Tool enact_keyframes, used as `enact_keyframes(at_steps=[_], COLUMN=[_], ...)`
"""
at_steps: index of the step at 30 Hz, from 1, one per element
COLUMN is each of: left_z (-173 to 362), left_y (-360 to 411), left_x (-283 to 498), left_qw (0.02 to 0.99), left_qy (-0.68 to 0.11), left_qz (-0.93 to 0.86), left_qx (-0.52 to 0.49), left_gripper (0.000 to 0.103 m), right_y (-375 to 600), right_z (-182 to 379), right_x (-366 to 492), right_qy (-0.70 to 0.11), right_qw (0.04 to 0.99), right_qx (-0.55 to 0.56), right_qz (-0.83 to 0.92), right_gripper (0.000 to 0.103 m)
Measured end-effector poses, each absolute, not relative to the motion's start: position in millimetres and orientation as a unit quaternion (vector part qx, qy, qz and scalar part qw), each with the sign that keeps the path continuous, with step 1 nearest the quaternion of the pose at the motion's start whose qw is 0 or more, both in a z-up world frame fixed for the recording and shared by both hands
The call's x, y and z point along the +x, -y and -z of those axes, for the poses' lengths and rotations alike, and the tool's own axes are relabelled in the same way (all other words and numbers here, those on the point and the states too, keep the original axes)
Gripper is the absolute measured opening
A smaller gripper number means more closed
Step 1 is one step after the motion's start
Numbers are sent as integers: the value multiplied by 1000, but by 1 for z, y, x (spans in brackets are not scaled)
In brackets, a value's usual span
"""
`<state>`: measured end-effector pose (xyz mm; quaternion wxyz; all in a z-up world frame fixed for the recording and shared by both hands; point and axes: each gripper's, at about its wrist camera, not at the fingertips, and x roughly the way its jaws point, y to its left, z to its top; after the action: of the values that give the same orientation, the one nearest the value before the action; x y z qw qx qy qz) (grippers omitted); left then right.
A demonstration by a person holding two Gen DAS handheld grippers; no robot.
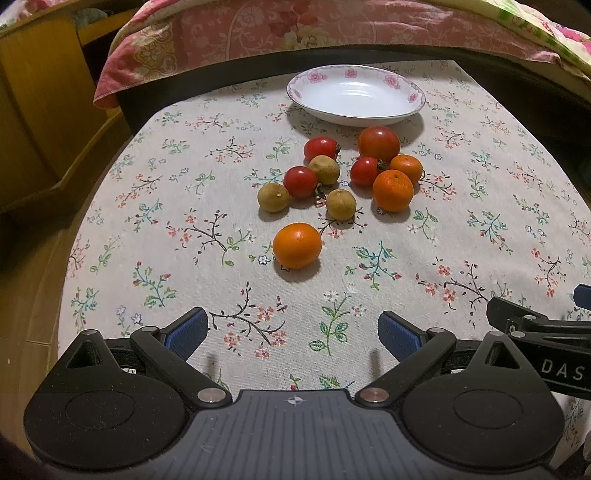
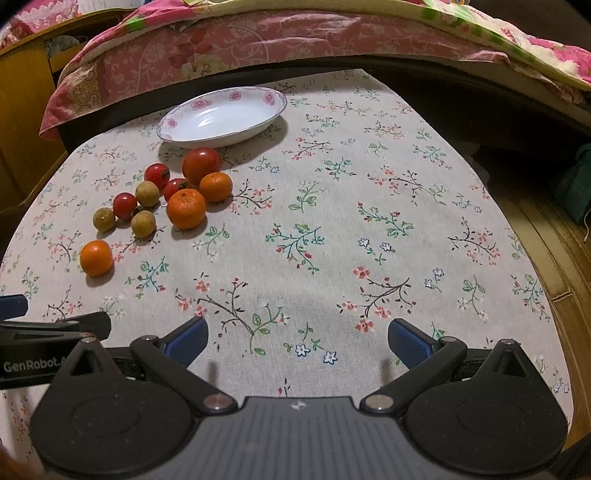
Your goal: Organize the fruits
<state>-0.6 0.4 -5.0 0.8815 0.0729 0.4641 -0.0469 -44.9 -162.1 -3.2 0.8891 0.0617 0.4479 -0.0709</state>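
Note:
A white oval plate with pink flowers on its rim [image 1: 412, 96] [image 2: 266, 96] stands empty at the far side of the table. In front of it lies a cluster of fruit: several red tomatoes [image 1: 378, 143] [image 2: 201, 164], three brownish longans [image 1: 341, 204] [image 2: 143, 223] and two oranges [image 1: 392, 190] [image 2: 185, 208]. A third orange [image 1: 297, 245] [image 2: 96, 257] lies apart, nearest to me. My left gripper [image 1: 291, 332] is open, low over the cloth, short of that orange. My right gripper [image 2: 297, 338] is open too, over bare cloth to the right of the fruit.
The table wears a floral cloth [image 1: 184, 229] [image 2: 369, 221]. A pink floral quilt [image 1: 258, 29] [image 2: 258, 40] on a bed lies behind the table. Wooden furniture [image 1: 33, 110] stands to the left. The other gripper's side shows at each view's edge [image 1: 535, 332] [image 2: 44, 343].

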Motion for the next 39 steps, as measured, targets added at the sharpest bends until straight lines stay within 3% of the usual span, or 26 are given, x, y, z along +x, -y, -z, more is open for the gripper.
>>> enact_keyframes(at_steps=[39], left_z=[4], left_y=[4], left_x=[-1], left_qw=[884], left_qy=[-457], left_qz=[45], left_qx=[88], left_gripper=[97], right_y=[160], right_z=[6], right_x=[-43], right_qy=[-452], right_qw=[887], right_qx=[64], right_qz=[71], right_gripper=[98])
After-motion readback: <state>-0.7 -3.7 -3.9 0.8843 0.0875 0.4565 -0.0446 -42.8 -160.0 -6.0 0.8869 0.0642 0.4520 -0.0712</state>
